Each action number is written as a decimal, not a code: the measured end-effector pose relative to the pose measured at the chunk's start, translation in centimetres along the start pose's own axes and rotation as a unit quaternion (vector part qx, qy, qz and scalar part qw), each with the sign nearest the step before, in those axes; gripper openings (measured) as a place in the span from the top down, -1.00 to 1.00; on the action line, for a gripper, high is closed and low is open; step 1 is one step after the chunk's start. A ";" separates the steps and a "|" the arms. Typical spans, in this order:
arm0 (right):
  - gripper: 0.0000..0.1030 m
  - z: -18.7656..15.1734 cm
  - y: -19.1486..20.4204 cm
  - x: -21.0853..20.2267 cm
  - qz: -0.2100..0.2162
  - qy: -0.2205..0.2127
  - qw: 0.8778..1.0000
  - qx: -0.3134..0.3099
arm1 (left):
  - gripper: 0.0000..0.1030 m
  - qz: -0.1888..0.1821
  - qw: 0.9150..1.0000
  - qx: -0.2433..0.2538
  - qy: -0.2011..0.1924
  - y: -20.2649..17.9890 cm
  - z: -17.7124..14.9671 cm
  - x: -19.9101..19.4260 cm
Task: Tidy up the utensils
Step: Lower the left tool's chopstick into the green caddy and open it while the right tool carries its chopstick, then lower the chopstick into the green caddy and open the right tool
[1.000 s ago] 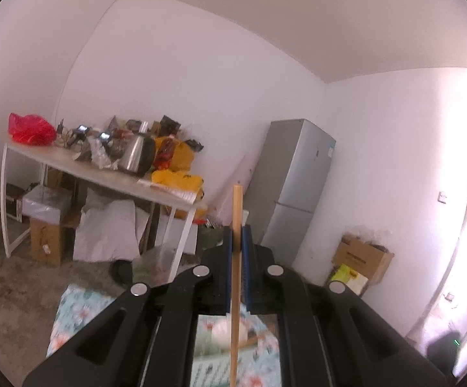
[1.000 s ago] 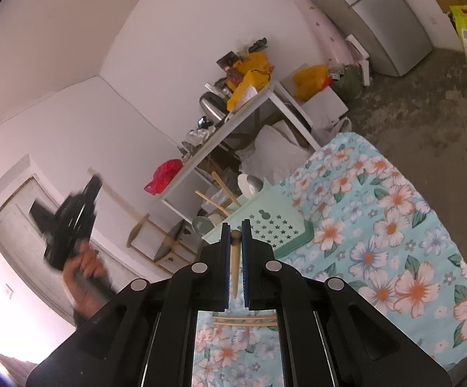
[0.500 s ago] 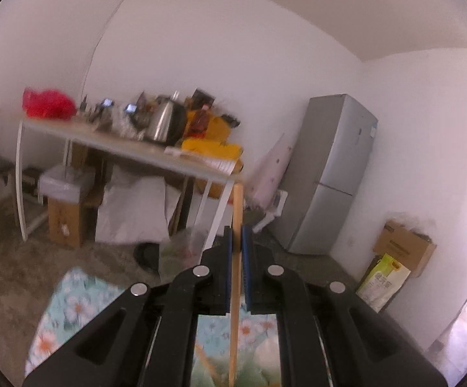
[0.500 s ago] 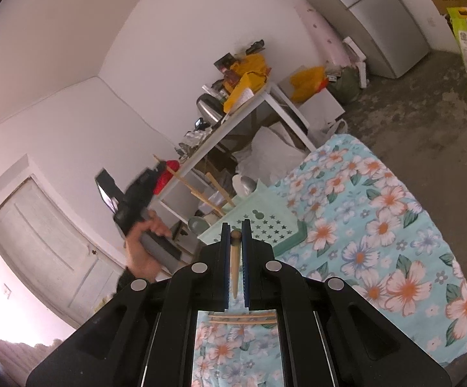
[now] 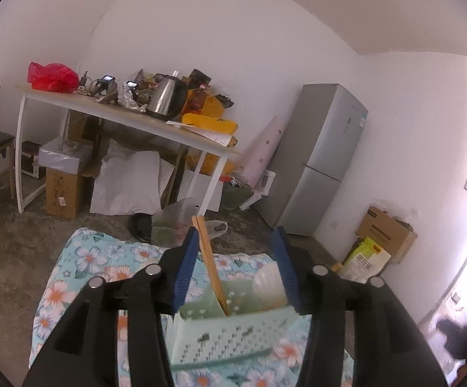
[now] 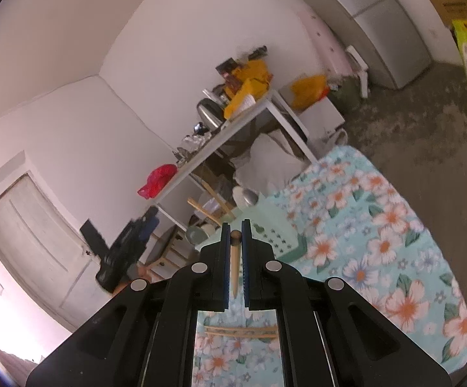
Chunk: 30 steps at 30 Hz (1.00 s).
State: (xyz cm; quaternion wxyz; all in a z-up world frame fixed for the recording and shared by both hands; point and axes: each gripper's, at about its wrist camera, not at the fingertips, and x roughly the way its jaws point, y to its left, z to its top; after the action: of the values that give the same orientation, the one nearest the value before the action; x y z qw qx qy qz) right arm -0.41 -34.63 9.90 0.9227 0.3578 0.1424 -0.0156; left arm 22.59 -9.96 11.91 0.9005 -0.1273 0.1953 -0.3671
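- Release is the step in hand: your left hand-held gripper (image 5: 236, 264) has just been opening, and its blue pads now stand apart at about half spread.
- The wooden chopstick (image 5: 210, 264) stands between them, leaning against the left pad, its lower end already inside the green utensil basket (image 5: 233, 332) at lower centre of the left wrist frame. Whether the pad presses on it cannot be told; it reads as let go.
- Let the chopstick settle into its compartment before you withdraw; back out straight along the fingers so neither pad drags it out or tips it over the rim.
- A white spoon (image 5: 269, 287) lies in the basket to the right of the chopstick; keep clear of it.
- Your right hand-held gripper (image 6: 235, 258) is closed tight on a second wooden chopstick (image 6: 234, 258), tip up, at centre of the right wrist frame, with the basket just beyond it.
- Hold that one steady until the left is clear, then bring it to the same compartment.
- More chopsticks (image 6: 241, 330) lie on the floral cloth (image 6: 378, 242), low in that frame.
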 end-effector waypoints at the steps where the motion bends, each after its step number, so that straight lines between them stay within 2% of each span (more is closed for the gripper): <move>1: 0.91 0.5 0.6 0.0 0.002 -0.005 1.000 -0.009 | 0.04 -0.001 1.000 0.004 0.000 -0.1 -0.2 -0.5; 9: 0.91 4.6 6.7 2.0 0.013 -0.039 0.993 -0.110 | -0.19 0.003 0.999 0.029 0.020 0.1 -3.0 -5.3; 15: 0.91 6.0 10.6 6.7 -0.031 -0.037 0.979 -0.198 | -0.40 0.026 0.999 0.037 0.026 1.5 -5.2 -9.3; 22: 0.91 4.9 13.2 12.1 -0.079 -0.025 0.954 -0.288 | -0.56 0.050 0.998 0.033 0.035 3.2 -7.0 -11.5; 26: 0.91 3.1 13.3 15.0 -0.096 0.011 0.941 -0.324 | -0.67 0.057 0.997 0.034 0.040 3.6 -7.6 -11.9; 28: 0.89 2.6 12.9 15.7 -0.095 0.030 0.942 -0.321 | -0.71 0.060 0.997 0.035 0.041 3.6 -7.7 -12.1; 30: 0.88 2.5 12.2 15.5 -0.081 0.042 0.949 -0.303 | -0.77 0.062 0.997 0.036 0.040 3.6 -7.7 -12.2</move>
State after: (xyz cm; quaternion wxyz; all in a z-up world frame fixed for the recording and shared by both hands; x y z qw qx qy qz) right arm 16.69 -26.10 15.42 0.9764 0.0494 0.2078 -0.0316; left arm 13.36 0.59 6.82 0.9169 -0.0676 0.2252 -0.3225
